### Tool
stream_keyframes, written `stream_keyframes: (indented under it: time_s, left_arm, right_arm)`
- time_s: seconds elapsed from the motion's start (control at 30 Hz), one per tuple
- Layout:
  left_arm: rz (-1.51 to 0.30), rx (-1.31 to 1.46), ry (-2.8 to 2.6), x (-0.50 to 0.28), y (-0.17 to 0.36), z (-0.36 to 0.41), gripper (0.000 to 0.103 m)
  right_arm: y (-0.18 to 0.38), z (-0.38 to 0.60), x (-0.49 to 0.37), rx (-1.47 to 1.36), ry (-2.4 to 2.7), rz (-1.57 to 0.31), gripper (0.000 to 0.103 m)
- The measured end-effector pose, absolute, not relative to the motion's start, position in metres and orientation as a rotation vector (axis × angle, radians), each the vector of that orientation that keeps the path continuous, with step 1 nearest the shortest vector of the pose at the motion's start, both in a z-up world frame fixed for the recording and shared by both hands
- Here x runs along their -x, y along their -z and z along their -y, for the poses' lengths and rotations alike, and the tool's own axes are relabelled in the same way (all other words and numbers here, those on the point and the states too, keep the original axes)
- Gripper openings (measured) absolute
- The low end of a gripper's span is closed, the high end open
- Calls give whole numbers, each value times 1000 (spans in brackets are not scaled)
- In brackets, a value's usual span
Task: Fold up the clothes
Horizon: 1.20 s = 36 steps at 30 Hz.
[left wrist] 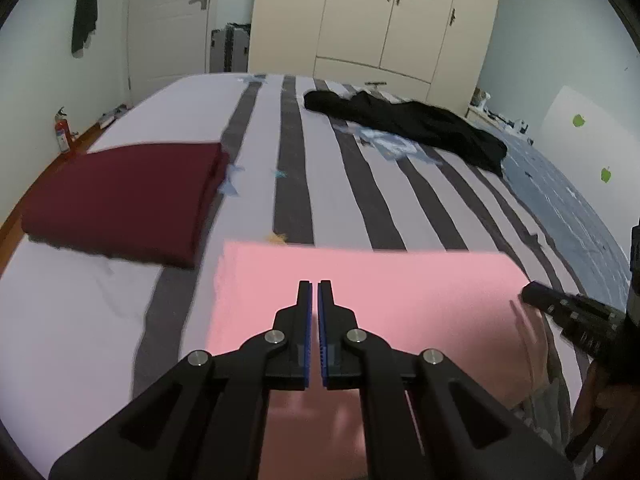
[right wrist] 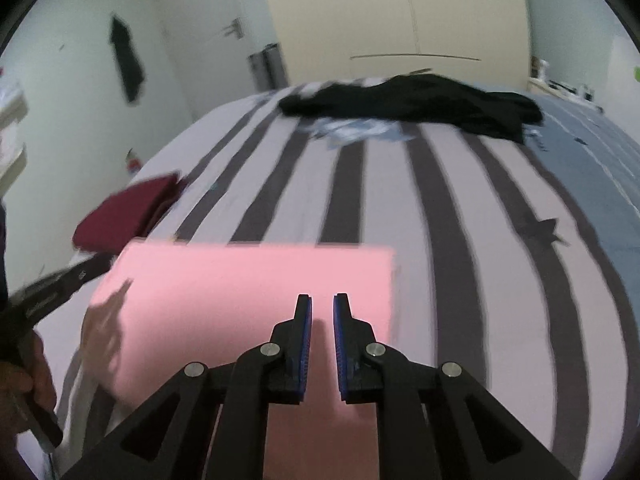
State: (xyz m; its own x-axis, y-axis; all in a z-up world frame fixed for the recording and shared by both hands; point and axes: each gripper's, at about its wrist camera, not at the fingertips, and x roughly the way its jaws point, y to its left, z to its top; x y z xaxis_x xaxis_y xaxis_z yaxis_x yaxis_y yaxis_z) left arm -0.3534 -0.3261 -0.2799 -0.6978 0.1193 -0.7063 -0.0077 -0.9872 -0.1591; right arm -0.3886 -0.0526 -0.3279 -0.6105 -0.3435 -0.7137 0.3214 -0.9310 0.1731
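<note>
pink cloth (left wrist: 360,304) folded flat on the striped bed (left wrist: 360,184), near edge, right of the folded maroon cloth (left wrist: 120,200). left gripper (left wrist: 314,286) above it, jaws closed on nothing. right gripper (right wrist: 322,300) over the pink cloth's right part, jaws slightly apart, nothing between. black garment (left wrist: 408,124) heaped at the far side, likely next. risks: dragging a fingertip across the pink fold and undoing it; snagging the bedsheet with the black garment; grabbing only one layer of that heap.
</note>
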Motion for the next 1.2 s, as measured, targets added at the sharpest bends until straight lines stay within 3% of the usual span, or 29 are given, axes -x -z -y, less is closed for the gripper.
stream_keyframes:
  time_s: [0.3, 0.43, 0.6, 0.8, 0.9, 1.2]
  left_arm:
    - [258, 1323, -2900, 360, 302, 363, 2]
    - [302, 1300, -2917, 350, 292, 371, 2]
    - [337, 1201, -2815, 352, 281, 336, 2]
    - [384, 1178, -2673, 365, 285, 291, 2]
    - [378, 1191, -2662, 364, 286, 283, 2]
    - [291, 1257, -2728, 366, 300, 306, 2]
  right_arm:
    - [353, 29, 393, -1215, 2574, 113, 4]
    - [355, -1, 406, -1283, 2639, 191, 12]
    - [332, 17, 404, -1176, 2618, 135, 12]
    - [328, 60, 402, -1133, 2479, 200, 14]
    - [326, 68, 398, -1139, 2555, 58, 15]
    - [349, -18, 423, -1327, 2721, 116, 16]
